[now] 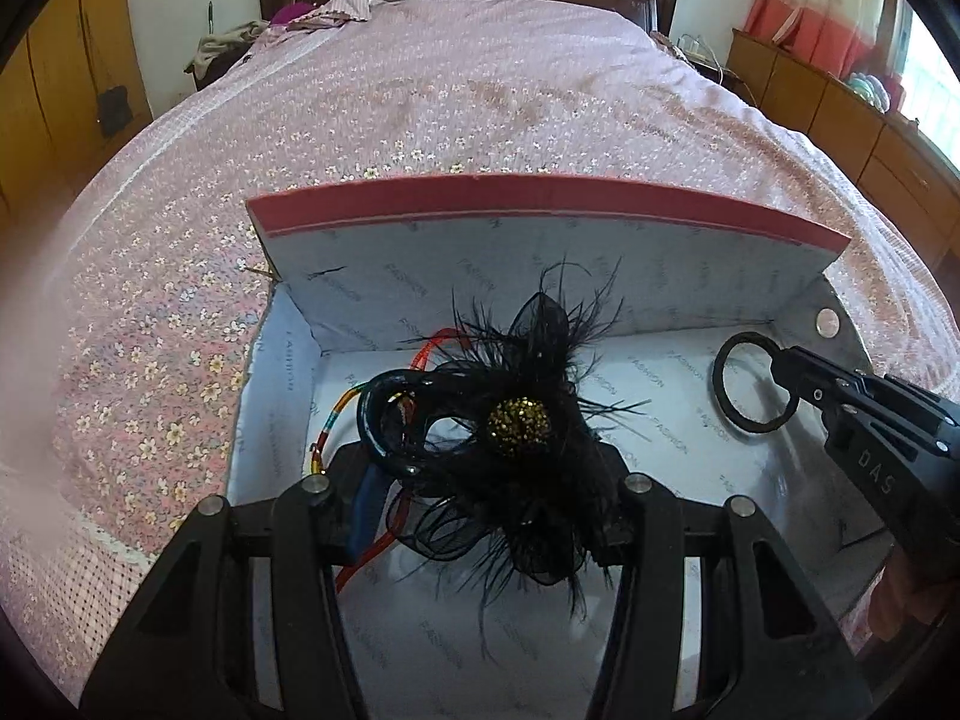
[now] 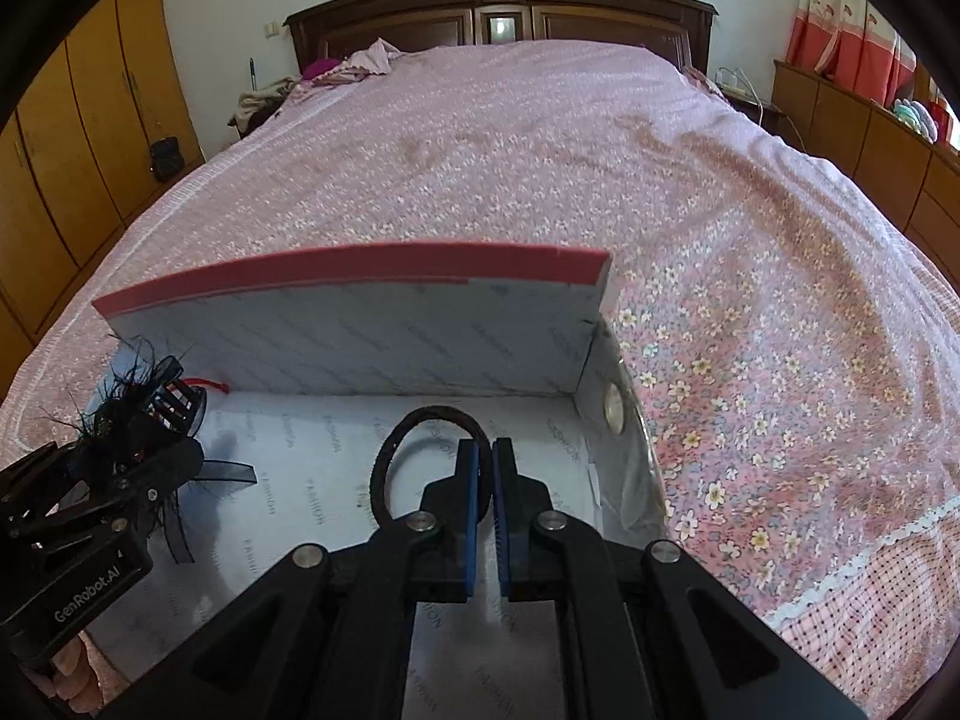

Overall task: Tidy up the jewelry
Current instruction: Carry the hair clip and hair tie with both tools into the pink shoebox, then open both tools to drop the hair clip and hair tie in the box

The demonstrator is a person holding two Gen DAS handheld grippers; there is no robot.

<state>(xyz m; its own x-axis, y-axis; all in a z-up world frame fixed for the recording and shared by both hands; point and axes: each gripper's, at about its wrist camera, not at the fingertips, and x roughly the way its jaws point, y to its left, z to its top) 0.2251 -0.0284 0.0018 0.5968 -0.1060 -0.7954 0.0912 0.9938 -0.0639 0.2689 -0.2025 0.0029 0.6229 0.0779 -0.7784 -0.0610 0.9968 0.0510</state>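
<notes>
Left gripper [image 1: 480,474] is clamped on a black feathered hair ornament [image 1: 522,420] with a gold beaded centre, held over the open box [image 1: 648,432]. Just beside it, the right gripper [image 2: 485,456] has its blue pads pinched tight on a dark hair tie [image 2: 420,420], the loop hanging over the box's white lining. Underneath the ornament, coloured bangles [image 1: 336,420] peek out. The pink-edged lid [image 1: 540,204] stands upright behind, on the floral bed [image 1: 480,90].

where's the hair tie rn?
The hair tie is pinched in the right gripper, over the right side of the open box, near its round magnet.
</notes>
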